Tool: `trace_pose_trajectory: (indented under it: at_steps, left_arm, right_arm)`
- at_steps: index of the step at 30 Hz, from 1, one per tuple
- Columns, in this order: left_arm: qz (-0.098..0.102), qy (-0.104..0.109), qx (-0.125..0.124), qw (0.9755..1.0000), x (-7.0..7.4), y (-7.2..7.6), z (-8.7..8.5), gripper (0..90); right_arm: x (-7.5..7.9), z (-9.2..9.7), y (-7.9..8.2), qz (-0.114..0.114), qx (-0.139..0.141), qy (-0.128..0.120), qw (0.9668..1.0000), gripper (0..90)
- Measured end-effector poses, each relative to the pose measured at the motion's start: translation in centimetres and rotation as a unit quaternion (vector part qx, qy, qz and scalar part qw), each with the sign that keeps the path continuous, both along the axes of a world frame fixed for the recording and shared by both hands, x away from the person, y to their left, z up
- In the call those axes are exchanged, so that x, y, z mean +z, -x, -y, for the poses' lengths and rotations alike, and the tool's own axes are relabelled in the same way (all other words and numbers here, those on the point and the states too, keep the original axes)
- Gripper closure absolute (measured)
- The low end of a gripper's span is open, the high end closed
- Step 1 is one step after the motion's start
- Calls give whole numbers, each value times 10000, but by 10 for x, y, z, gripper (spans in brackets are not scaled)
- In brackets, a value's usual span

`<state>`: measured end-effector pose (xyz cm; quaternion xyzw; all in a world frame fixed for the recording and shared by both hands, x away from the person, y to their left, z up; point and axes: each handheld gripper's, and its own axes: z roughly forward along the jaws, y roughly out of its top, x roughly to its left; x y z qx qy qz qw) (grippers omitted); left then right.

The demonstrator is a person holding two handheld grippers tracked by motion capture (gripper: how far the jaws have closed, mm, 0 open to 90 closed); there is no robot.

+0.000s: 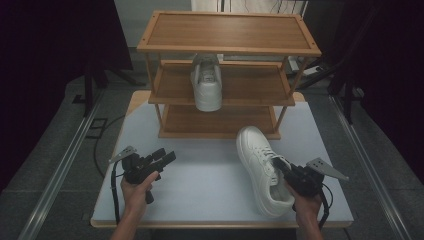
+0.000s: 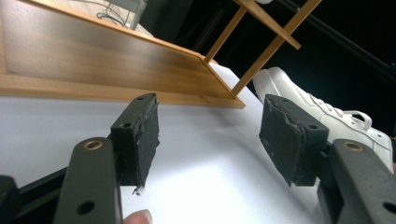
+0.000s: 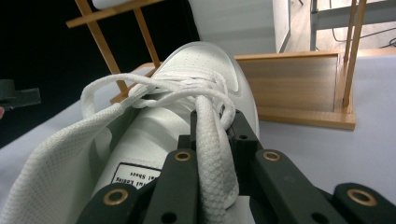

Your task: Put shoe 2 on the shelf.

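Note:
A white lace-up sneaker (image 1: 257,160) lies on the pale table (image 1: 200,185) in front of the wooden rack, toe toward the rack. My right gripper (image 1: 278,166) is at the shoe's opening near the heel. In the right gripper view its jaws (image 3: 212,123) are shut on a white mesh edge of the sneaker (image 3: 205,60) just behind the laces. My left gripper (image 1: 165,156) is held over the left part of the table, open, with nothing between its pads (image 2: 142,135). The left gripper view shows the sneaker (image 2: 327,114) off to its right.
A three-shelf wooden rack (image 1: 230,31) stands at the back of the table. A second white sneaker (image 1: 207,85) sits on its middle shelf, toe over the front edge. The bottom shelf (image 1: 220,122) is bare. Dark curtains hang on both sides.

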<state>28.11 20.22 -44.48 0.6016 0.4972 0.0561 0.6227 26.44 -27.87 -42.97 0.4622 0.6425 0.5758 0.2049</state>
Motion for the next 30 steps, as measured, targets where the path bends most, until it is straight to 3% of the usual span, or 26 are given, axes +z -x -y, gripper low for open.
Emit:
trace_pose_trajectory:
  at_steps: [6,7,11,15,21,30]
  left_arm:
    - [-46,1,19,10000,-2,-1,-2,372]
    - [-21,-84,18,10000,-2,0,-2,372]
    - [-52,-55,-4,10000,-4,0,0,372]
    - [-69,-96,-62,9999,-4,0,3,372]
    - [-91,-102,-92,9999,-5,1,5,371]
    - [-101,-95,-92,9999,-5,2,6,371]
  right_arm:
    - [6,-2,3,80,25,-72,9999,836]
    - [10,-3,6,137,40,-115,9998,836]
    - [18,-3,10,222,99,-280,9993,836]
    - [29,-5,14,328,184,-573,9977,837]
    - [41,-10,16,484,153,-703,9962,837]
    - [58,-12,13,606,36,-1095,9921,839]
